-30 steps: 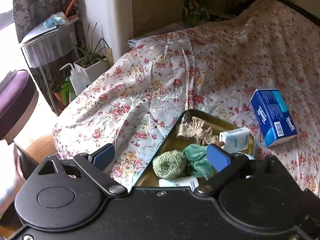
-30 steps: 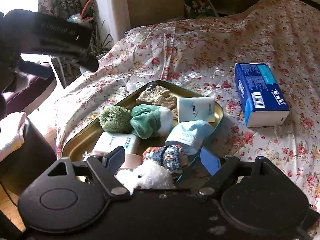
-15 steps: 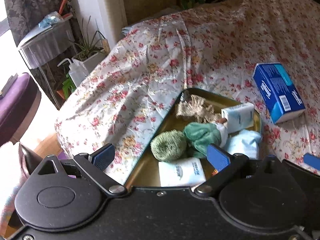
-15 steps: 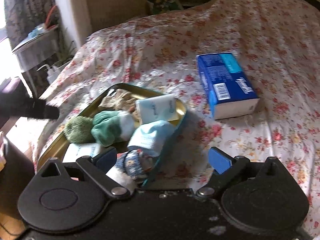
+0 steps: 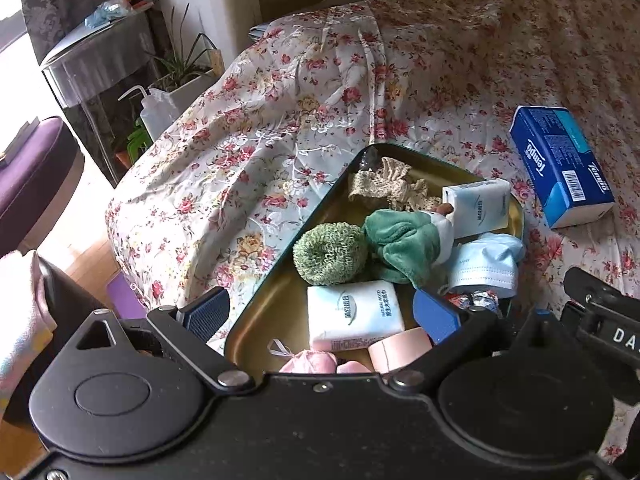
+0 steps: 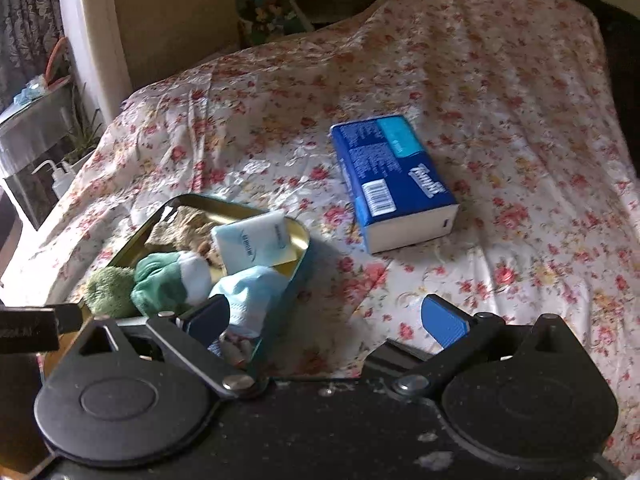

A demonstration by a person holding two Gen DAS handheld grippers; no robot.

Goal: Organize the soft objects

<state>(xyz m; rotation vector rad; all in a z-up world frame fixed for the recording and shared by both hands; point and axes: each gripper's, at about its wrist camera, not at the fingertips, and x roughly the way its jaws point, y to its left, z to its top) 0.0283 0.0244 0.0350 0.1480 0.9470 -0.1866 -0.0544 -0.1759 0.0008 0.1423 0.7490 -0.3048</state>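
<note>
A gold metal tin [image 5: 260, 320] [image 6: 298, 240] lies on the flowered bedspread. It holds a green knitted ball [image 5: 330, 254], a green plush cloth [image 5: 404, 240], beige lace [image 5: 384, 184], two white tissue packs [image 5: 354, 314] [image 5: 478, 208], a blue face mask [image 5: 486, 262] [image 6: 256, 288] and pink items [image 5: 400, 350]. A blue Tempo tissue pack [image 5: 560, 170] [image 6: 394, 182] lies on the bed to the tin's right. My left gripper [image 5: 322, 314] is open over the tin's near end. My right gripper [image 6: 326, 318] is open above the bedspread beside the tin's right edge.
The bed's left corner drops off toward a wooden floor. Beyond it stand a grey side table [image 5: 100, 64], a potted plant [image 5: 184, 76], a squeeze bottle [image 5: 154, 114] and a purple seat [image 5: 32, 168]. The right gripper's body [image 5: 600, 320] shows at the left view's right edge.
The left gripper has moved in over the tin, so more of its contents show. The right gripper has swung right, off the tin toward the blue tissue pack. Both stayed open.
</note>
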